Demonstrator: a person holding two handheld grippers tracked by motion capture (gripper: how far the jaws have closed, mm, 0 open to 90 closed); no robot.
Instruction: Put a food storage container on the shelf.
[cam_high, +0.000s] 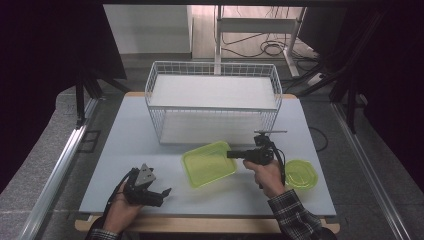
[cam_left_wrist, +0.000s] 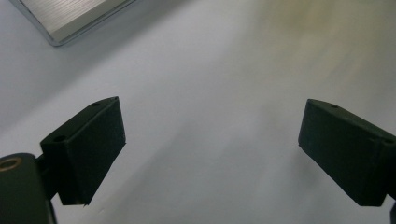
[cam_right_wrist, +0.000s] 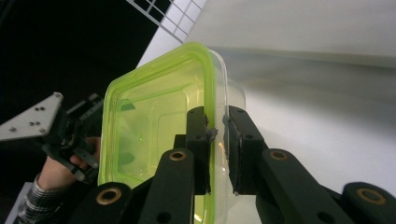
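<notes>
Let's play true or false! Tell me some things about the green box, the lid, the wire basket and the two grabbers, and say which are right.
1. The right gripper pinches the wall of the yellow-green clear plastic box. True.
2. The left gripper holds the round yellow-green lid. False: its jaws are open with nothing between them.
3. The lid sits on the box. False: it lies apart, on the table.
4. The white wire basket stands behind the box. True.

The white wire basket (cam_high: 212, 102) stands at the far middle of the table (cam_high: 125, 150) like a wall. Bare table runs past both of its ends. The near left is open around the left gripper (cam_high: 159, 196). The green box (cam_high: 207, 162) blocks the middle, and the green lid (cam_high: 301, 174) lies near the right edge.
</notes>
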